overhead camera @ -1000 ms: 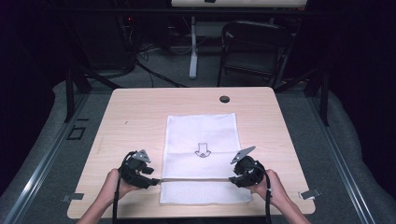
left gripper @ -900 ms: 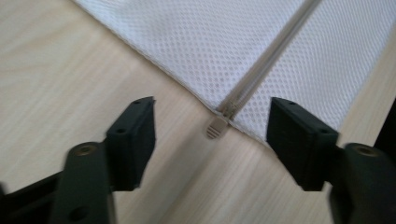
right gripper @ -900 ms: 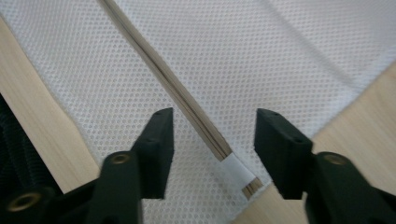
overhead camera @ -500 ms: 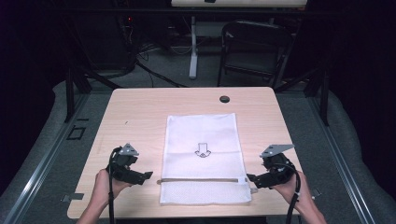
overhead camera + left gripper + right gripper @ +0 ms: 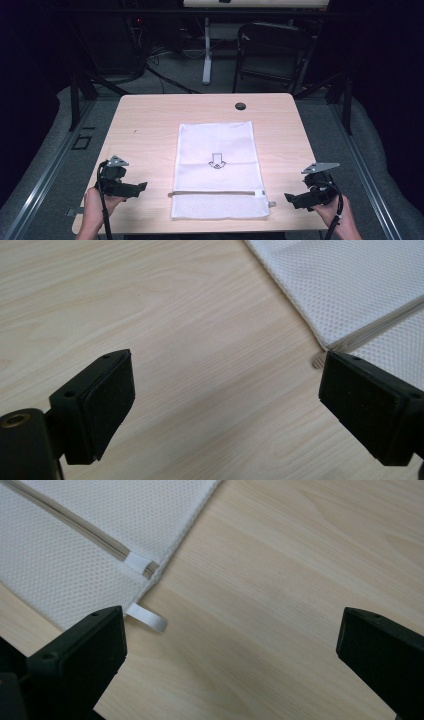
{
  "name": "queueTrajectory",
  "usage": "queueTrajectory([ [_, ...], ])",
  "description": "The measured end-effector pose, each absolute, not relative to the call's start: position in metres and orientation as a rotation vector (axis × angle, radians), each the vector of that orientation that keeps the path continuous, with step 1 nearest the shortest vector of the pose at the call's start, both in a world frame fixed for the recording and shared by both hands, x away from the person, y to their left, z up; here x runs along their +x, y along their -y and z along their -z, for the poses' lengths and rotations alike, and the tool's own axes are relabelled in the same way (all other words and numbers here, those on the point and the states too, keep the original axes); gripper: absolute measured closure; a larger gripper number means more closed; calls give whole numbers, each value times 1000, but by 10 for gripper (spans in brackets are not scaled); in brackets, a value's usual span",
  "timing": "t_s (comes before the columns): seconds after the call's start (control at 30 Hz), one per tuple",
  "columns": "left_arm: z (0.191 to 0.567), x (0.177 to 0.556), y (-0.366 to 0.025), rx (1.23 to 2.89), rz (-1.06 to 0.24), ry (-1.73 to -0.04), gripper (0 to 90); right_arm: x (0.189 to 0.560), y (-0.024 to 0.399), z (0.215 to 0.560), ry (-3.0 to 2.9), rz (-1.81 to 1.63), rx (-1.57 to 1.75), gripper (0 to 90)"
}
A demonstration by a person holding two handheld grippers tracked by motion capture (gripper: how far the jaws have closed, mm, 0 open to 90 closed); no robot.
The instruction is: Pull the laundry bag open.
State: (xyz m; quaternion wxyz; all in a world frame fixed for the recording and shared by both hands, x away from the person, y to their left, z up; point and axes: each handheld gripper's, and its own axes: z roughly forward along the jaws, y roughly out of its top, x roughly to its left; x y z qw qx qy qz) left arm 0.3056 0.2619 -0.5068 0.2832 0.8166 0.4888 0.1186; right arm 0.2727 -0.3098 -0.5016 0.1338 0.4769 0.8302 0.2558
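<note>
A white mesh laundry bag point(image 5: 217, 165) lies flat in the middle of the wooden table point(image 5: 145, 125), with a small arrow print and a zipper line point(image 5: 215, 192) near its front end. My left gripper point(image 5: 142, 187) sits to the bag's left, its jaws having just been opening, nothing between them. In the left gripper view the bag's corner point(image 5: 350, 295) lies beyond the right pad. My right gripper point(image 5: 289, 198) is off the bag's right edge, jaws also just opened wide and empty. The right gripper view shows the bag point(image 5: 75, 545) and its white tab point(image 5: 146, 617).
A small black round cap point(image 5: 240, 106) sits near the table's far edge. Behind the table stand a dark folding chair point(image 5: 270, 55) and a white stand leg point(image 5: 206, 55) with cables on the floor.
Both grippers have let go of the bag's sides at the zipper line and moved outward, left one leftward, right one rightward. Their jaws have opened. The bag lies still.
</note>
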Motion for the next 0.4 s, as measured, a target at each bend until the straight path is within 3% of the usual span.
queueTrajectory([
  [0.4, 522, 317, -270, 2187, -277, -1369, 39, 283, 320, 519, -2415, -705, 1430, 0],
])
